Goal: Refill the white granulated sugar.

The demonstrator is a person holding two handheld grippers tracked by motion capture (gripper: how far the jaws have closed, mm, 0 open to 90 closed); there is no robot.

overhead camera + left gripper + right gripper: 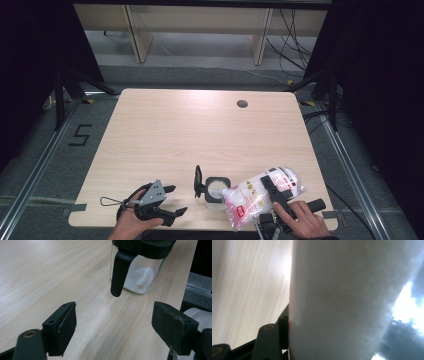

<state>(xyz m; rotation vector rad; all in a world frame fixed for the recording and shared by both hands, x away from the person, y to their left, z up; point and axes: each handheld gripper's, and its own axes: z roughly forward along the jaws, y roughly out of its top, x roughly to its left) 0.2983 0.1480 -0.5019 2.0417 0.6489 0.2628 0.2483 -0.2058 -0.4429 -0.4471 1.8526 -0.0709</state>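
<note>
Right gripper (278, 200) is clamping the white bag (260, 192), tilting it beside the open glass jar (216, 190) at the table's (200, 130) near edge; left gripper (167, 202) is sitting released nearby.

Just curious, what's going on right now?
Left gripper open, empty. Right gripper shut on white bag, tilted over open jar. Nothing in the way.

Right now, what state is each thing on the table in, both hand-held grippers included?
Glass jar: upright, lid flipped open, some white powder inside.
Bag of white powder: tilted over the jar, held.
Left hand-held gripper: open, empty.
Right hand-held gripper: shut on the bag.
</note>
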